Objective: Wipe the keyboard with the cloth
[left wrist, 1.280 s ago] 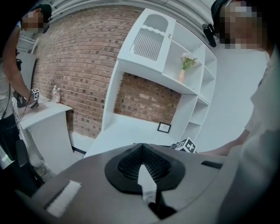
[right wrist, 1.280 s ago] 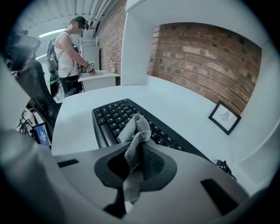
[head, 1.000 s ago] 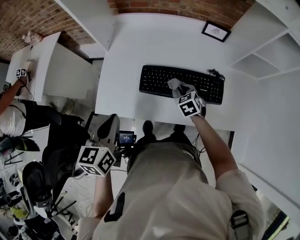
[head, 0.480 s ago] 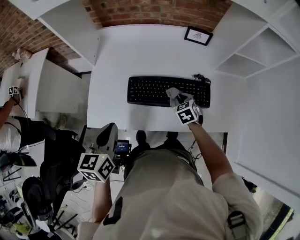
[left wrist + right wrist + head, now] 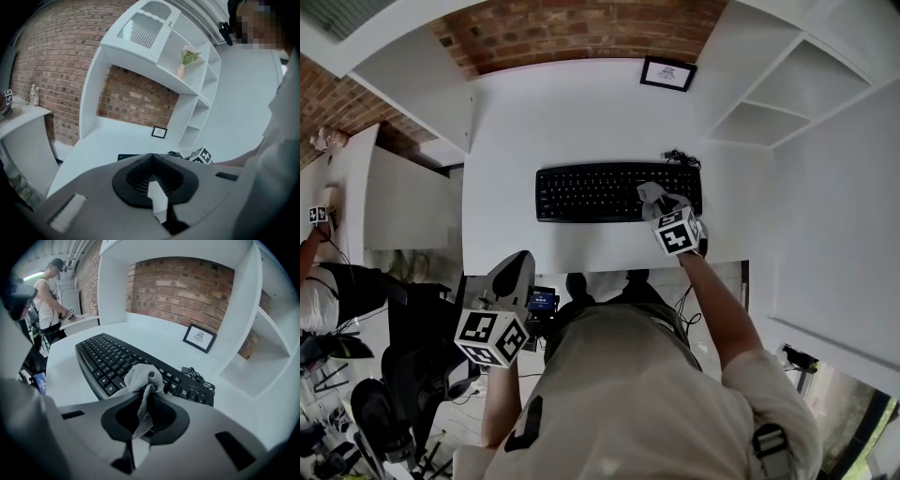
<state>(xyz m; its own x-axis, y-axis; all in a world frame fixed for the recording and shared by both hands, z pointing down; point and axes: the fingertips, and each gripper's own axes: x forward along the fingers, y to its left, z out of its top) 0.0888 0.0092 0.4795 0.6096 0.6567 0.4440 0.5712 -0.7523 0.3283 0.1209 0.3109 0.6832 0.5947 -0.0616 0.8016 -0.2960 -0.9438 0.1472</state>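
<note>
Left tool (image 5: 514, 267) hangs clenched and empty at the lower left of the head view, off the tabletop (image 5: 562, 112). At centre frame lies the keyboard (image 5: 581, 192). On its right-hand keys sits the cloth (image 5: 652, 195), pinched in the right tool (image 5: 664, 208). Wiping looks under way. How much is already clean cannot be told, and the left keys lie uncovered.

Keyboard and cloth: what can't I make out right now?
- Right gripper view: the cloth bunched in the right gripper covers the keys beneath; contact with the keyboard is unclear.
- Left gripper view: the left gripper body hides most of the keyboard.
- Head view: the framed picture print is too small.
</note>
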